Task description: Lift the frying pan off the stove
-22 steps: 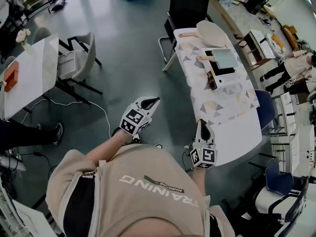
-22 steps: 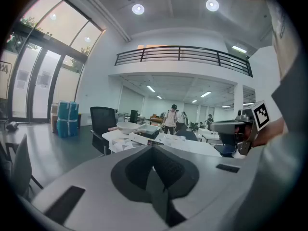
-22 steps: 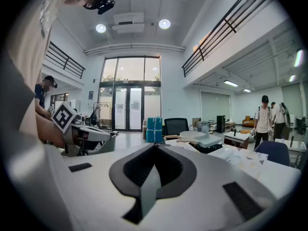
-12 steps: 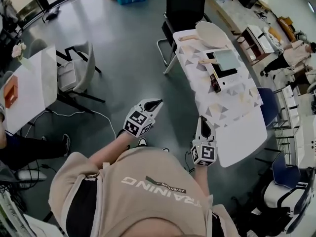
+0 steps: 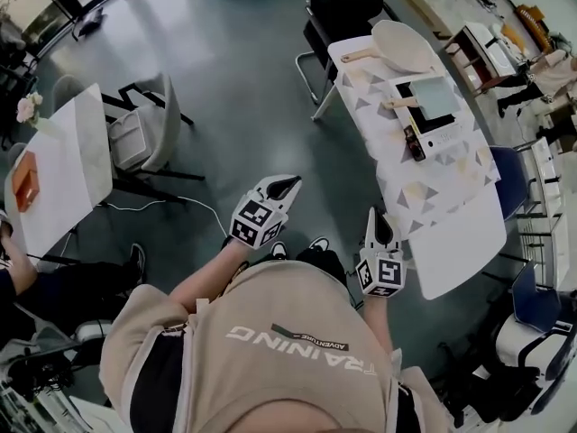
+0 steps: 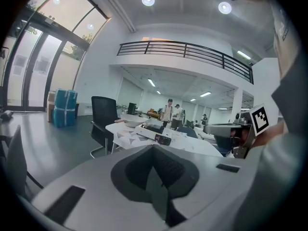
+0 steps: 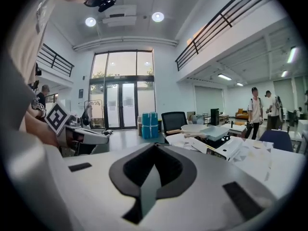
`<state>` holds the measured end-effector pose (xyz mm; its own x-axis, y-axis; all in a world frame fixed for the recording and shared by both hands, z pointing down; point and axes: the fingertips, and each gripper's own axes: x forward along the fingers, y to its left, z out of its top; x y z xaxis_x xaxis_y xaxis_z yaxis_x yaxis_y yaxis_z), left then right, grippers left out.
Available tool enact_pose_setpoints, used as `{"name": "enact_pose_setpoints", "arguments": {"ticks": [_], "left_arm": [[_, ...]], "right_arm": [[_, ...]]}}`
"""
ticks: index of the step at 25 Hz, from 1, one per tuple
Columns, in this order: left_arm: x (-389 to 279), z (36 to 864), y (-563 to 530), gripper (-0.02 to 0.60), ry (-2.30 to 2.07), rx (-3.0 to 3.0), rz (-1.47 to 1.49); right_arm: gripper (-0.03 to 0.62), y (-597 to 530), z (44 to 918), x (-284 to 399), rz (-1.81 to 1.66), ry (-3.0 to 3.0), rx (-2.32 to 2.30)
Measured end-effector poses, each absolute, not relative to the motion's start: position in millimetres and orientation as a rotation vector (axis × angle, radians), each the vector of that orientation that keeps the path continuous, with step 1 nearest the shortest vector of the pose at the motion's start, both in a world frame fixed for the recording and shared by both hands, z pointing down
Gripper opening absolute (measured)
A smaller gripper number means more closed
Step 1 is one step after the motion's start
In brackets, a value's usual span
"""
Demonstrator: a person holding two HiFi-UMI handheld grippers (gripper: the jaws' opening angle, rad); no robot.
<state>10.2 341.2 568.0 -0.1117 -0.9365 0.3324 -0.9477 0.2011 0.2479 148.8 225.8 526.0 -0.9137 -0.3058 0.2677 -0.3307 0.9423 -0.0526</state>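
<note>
A square pale-green frying pan (image 5: pixel 435 96) with a wooden handle (image 5: pixel 398 105) sits on a black-and-white stove (image 5: pixel 424 124), on a long table with a patterned cloth (image 5: pixel 410 192). A round cream pan (image 5: pixel 406 45) lies beyond it. My left gripper (image 5: pixel 286 185) and right gripper (image 5: pixel 378 218) are both shut and empty, held in front of the body, well short of the stove. The right gripper view shows the square pan (image 7: pixel 214 131) far ahead past the shut right gripper (image 7: pixel 155 149). The left gripper (image 6: pixel 153 149) faces the table (image 6: pixel 130 134) from the side.
A black office chair (image 5: pixel 341 14) stands at the table's far end and a blue chair (image 5: pixel 510 175) on its right side. At the left are a grey chair (image 5: pixel 144 126) and a white table (image 5: pixel 63 165) with a cable on the floor nearby. People stand at the far right (image 5: pixel 541 70).
The head view has shifted, so the table and stove now sit further right. Both grippers stay shut and keep their place before the body. The person's shoes have come into view.
</note>
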Motion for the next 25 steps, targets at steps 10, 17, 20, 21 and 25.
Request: {"name": "enact_pose_setpoints", "arguments": {"ticks": [10,17,20,21,25], "left_arm": [[-29,593,284,0.005,-1.995,1.738,0.049],[-87,582,210,0.004,-1.996,1.718,0.090],[-101,571,170,0.005,-1.979,1.763,0.128],[-104,567,157,0.005,-1.974,1.783,0.136],[-108,564,105,0.005,-1.935,1.871,0.180]], "right_arm": [[-0.002,180,566,97,0.216,-2.791,0.377],[-0.002,103,568,30,0.187,-2.822,0.335],[-0.002,67,566,8,0.134,-2.831,0.360],[-0.002,56,566,3,0.128,-2.834,0.368],[-0.002,15,567,-8,0.151,-2.847,0.423]]}}
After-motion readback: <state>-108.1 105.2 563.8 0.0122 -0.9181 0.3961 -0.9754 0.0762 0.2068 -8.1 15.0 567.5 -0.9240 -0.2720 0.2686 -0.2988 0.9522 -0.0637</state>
